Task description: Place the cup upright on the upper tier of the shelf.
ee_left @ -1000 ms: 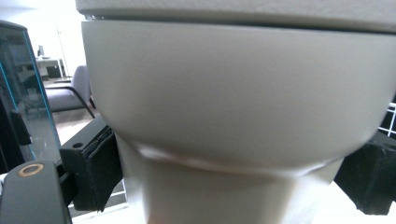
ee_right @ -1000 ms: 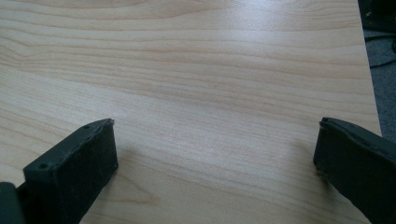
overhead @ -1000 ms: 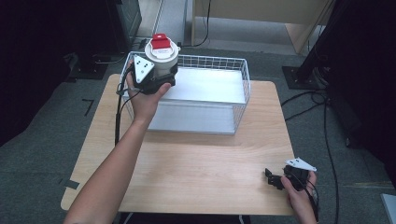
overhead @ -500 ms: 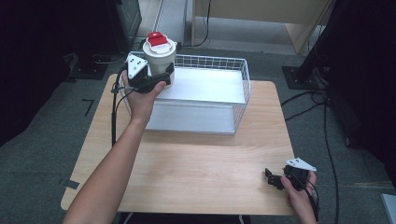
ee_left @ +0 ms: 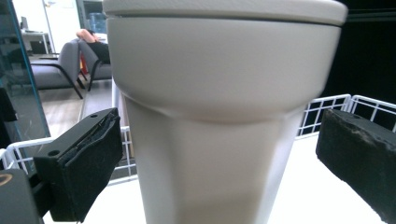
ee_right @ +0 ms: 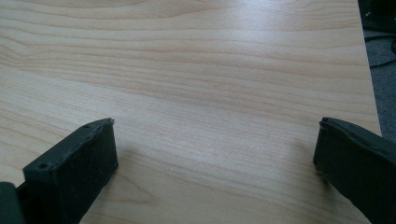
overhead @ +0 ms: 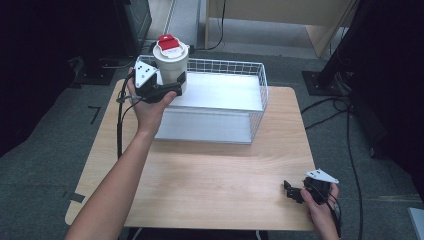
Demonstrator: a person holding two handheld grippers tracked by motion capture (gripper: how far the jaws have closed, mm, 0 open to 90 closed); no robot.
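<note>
While the cup (overhead: 170, 65) stands upright at the wire basket's (overhead: 260, 90) near-left corner, your left tongs (ee_left: 210, 163) straddle it, spread apart, untouching. The right tongs (ee_right: 215, 163), also apart, rest well away.

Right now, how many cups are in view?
1. A white cup with a red-topped lid stands at the wire basket's far left corner, between the left gripper's jaws, which show gaps either side in the left gripper view.
</note>
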